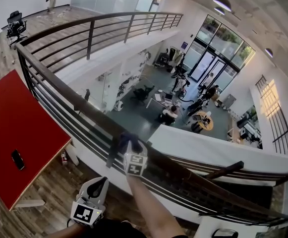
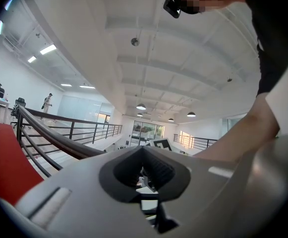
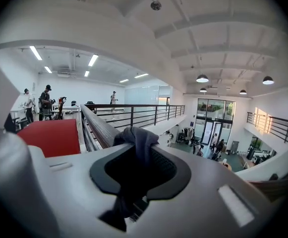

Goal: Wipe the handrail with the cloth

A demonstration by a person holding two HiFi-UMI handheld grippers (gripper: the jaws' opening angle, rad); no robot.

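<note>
A: What does the head view give?
B: The dark handrail [image 1: 59, 86] curves round an atrium. The right gripper [image 1: 130, 151] presses a dark cloth [image 1: 120, 143] onto its top. The left gripper [image 1: 101, 183] hangs lower, apart from the rail and near a red table [image 1: 15, 118].
A: And the left gripper view?
B: Its jaws are drawn almost together, leaving only a thin slit with nothing in it. The rail runs off to the left.
A: The right gripper view?
B: It shows what the head view hides: the jaws are clenched on the cloth, which bunches up against the rail.
</note>
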